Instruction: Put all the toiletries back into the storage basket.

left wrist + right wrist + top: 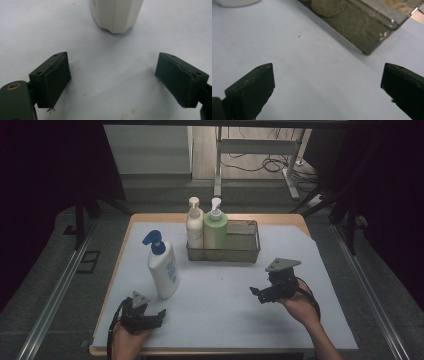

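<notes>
Both grippers hover with fingers spread wide, empty: left gripper (161,314) just before the blue-pump lotion bottle (163,270), right gripper (256,292) near the wire basket (248,254), bare counter (220,305) between.

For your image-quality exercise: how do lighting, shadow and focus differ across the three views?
High view: surroundings dark, light falls on the table, bottle sharp enough. Left gripper view: bright and even, soft shadows under the left gripper and the bottle base, jaws slightly soft. Right gripper view: basket blurred, right gripper jaws dark with little detail.
</notes>
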{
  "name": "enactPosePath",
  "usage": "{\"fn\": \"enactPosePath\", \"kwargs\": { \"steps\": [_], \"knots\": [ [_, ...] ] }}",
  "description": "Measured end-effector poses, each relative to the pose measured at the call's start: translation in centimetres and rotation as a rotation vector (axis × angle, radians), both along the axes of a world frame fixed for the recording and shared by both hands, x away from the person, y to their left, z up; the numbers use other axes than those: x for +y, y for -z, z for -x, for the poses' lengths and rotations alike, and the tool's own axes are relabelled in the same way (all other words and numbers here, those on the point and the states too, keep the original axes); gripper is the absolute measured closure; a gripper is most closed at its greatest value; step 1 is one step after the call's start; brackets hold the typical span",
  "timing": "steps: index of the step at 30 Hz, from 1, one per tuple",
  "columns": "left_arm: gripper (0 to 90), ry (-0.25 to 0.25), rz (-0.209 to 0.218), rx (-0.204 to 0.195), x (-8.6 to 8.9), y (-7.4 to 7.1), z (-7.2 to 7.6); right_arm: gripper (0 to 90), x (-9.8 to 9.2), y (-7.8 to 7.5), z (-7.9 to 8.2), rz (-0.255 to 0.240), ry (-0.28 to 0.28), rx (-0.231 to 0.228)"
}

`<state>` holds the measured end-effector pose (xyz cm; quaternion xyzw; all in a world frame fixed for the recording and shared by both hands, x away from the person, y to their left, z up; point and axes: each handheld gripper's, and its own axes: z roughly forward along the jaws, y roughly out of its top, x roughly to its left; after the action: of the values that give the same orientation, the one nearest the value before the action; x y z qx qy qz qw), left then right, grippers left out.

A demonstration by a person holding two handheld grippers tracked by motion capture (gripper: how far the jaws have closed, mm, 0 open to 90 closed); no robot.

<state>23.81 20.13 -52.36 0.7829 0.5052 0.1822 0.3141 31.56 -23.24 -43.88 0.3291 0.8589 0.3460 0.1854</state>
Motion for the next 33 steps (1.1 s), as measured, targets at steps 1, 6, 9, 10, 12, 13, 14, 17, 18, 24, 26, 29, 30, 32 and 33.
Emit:
{"fn": "enactPosePath", "kwargs": {
  "steps": [1,6,9,10,12,13,14,17,18,24,26,29,30,32,33],
  "knots": [
    [12.2,-0.001,0.001,0.002,0.0,0.0,0.0,0.0,-0.2,0.2,0.2,0.001,0.002,0.000],
    [12.2,-0.003,0.003,0.004,0.0,0.0,0.0,0.0,-1.3,1.4,1.2,-0.011,0.021,0.012],
    [12.2,-0.003,0.004,0.006,-0.1,0.0,0.0,0.0,-2.0,2.2,1.7,-0.019,0.033,0.023],
    [12.2,-0.003,0.004,0.006,-0.1,0.0,0.0,0.0,-2.2,2.5,1.9,-0.022,0.038,0.024],
    [12.2,0.000,0.003,0.006,0.0,-0.1,-0.1,0.0,-2.5,3.1,2.1,-0.025,0.043,0.033],
    [12.3,0.001,0.003,0.006,0.0,-0.1,-0.1,0.0,-2.6,3.4,2.3,-0.023,0.047,0.037],
    [12.3,0.001,0.003,0.006,0.0,-0.1,-0.1,0.0,-2.7,3.8,2.4,-0.023,0.045,0.042],
    [12.6,0.004,0.003,0.009,0.0,-0.1,-0.1,0.0,-3.1,4.7,2.6,-0.023,0.054,0.052],
    [12.7,0.005,0.002,0.010,0.0,-0.1,-0.1,0.0,-3.2,5.0,2.7,-0.026,0.057,0.055],
    [13.2,0.011,0.000,0.012,0.1,-0.2,-0.2,0.0,-3.9,6.5,2.8,-0.026,0.072,0.069],
    [13.8,0.013,0.002,0.012,0.2,-0.3,-0.2,0.0,-4.0,7.1,2.8,-0.027,0.075,0.078],
    [15.4,0.012,0.005,0.013,0.3,-0.3,-0.2,0.0,-4.2,8.0,2.7,-0.014,0.076,0.093],
    [16.2,0.012,0.003,0.011,0.3,-0.3,-0.2,0.0,-4.3,8.2,2.7,-0.029,0.077,0.099],
    [18.1,0.013,0.000,0.010,0.4,-0.4,-0.2,0.0,-4.5,8.2,2.6,-0.046,0.083,0.104],
    [19.1,0.010,0.001,0.010,0.4,-0.4,-0.2,0.0,-4.4,8.3,2.6,-0.039,0.081,0.102]
  ]
}}
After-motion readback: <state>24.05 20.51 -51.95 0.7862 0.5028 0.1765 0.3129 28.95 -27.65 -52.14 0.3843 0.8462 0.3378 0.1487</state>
